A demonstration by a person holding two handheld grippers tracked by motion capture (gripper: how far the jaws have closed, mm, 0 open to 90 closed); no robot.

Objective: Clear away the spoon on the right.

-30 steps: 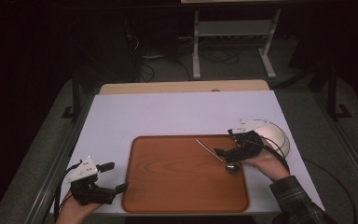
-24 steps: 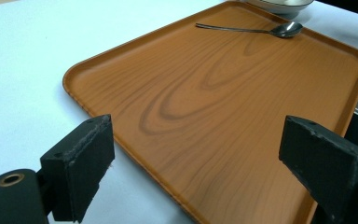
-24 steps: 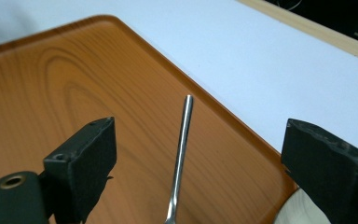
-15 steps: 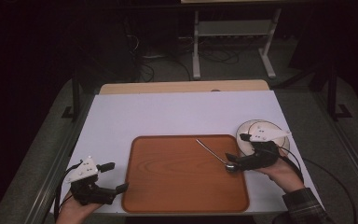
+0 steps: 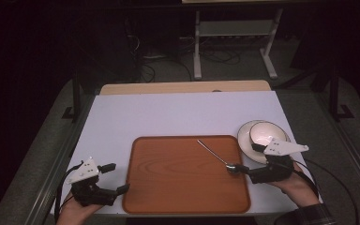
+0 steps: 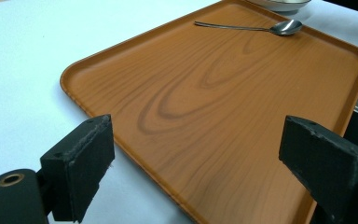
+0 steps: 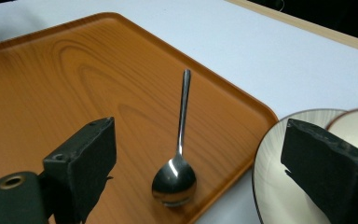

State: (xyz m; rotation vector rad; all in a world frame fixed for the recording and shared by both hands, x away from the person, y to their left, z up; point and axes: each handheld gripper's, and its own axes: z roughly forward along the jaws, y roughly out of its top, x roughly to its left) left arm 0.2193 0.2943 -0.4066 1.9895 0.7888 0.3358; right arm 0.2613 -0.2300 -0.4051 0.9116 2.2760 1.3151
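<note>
A metal spoon [image 5: 217, 155] lies flat on the brown wooden tray [image 5: 168, 187], bowl end near the tray's right edge, handle pointing to the far left. My right gripper [image 5: 249, 175] stands open just right of the spoon's bowl end, not touching it. In the right gripper view the spoon [image 7: 179, 144] lies between and beyond the open jaws of the right gripper [image 7: 196, 168]. My left gripper [image 5: 115, 178] is open at the tray's near left corner. Across the tray [image 6: 205, 107], the left gripper [image 6: 196, 158] faces the far-off spoon [image 6: 261, 28].
A white bowl [image 5: 267, 133] sits on a pale saucer [image 5: 243, 140] just right of the tray, behind my right gripper. The saucer [image 7: 270, 186] shows close beside the right jaw. A white sheet [image 5: 168, 112] covers the table, bare beyond the tray.
My right gripper has drawn back from the spoon toward the near right, uncovering the bowl and saucer. The spoon lies where it was. The left gripper has stayed put.
</note>
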